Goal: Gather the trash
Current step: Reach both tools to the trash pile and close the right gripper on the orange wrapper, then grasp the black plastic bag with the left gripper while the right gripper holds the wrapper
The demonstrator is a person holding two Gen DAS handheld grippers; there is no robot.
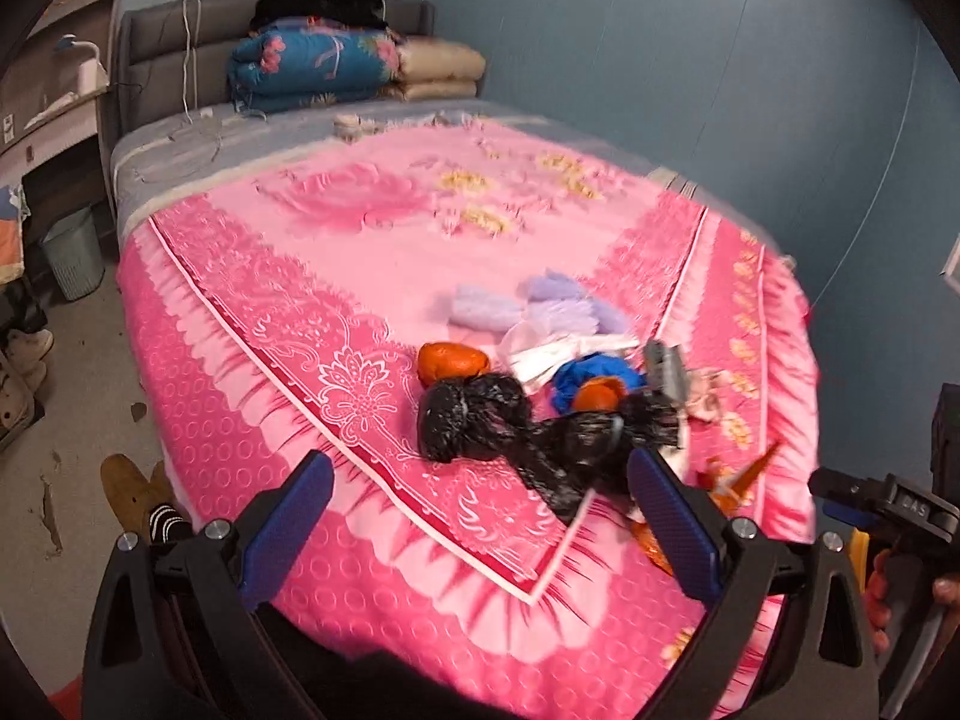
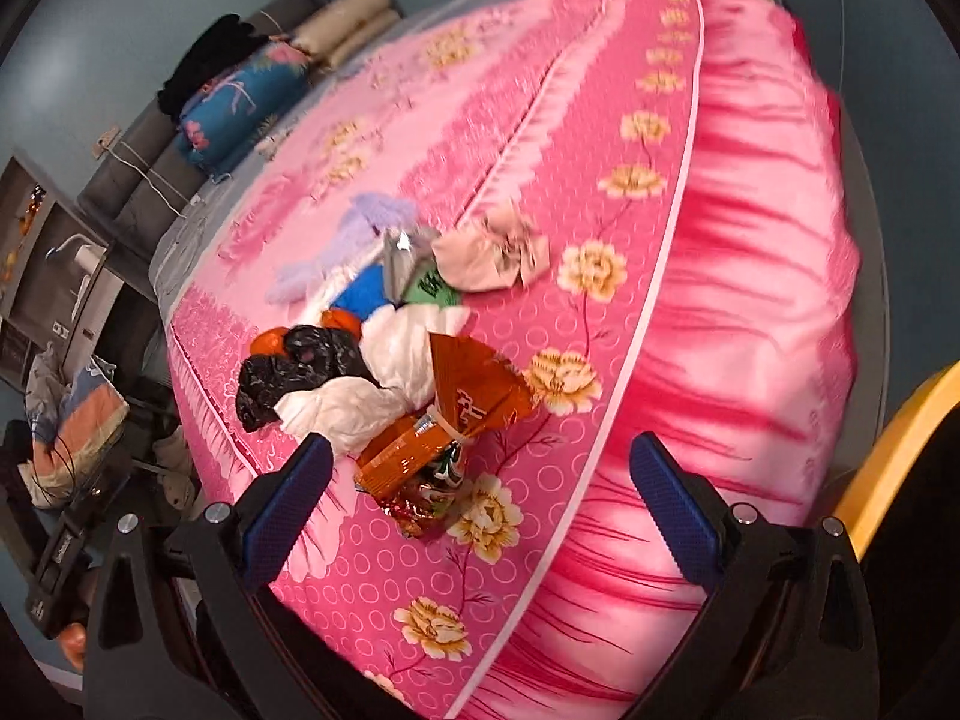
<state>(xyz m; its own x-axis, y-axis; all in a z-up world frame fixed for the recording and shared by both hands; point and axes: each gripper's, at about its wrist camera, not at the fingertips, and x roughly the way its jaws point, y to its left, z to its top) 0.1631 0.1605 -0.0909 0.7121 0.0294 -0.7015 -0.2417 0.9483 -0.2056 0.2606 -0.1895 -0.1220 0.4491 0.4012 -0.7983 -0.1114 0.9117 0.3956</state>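
Left gripper (image 1: 480, 510) low in frame, blue pads spread wide and empty, right gripper (image 2: 480, 492) likewise spread and empty, trash pile (image 1: 540, 396) of black, white, orange bags at centre right on pink floral bedspread (image 1: 360, 252), folded quilts (image 1: 324, 66) upper left.

Both wrist views look down across the pink bedspread (image 1: 372, 264), sharing the trash pile (image 2: 372, 360).

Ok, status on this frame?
Left gripper open, empty. Right gripper open, empty. Trash pile untouched on pink bedspread. Nothing blocking.
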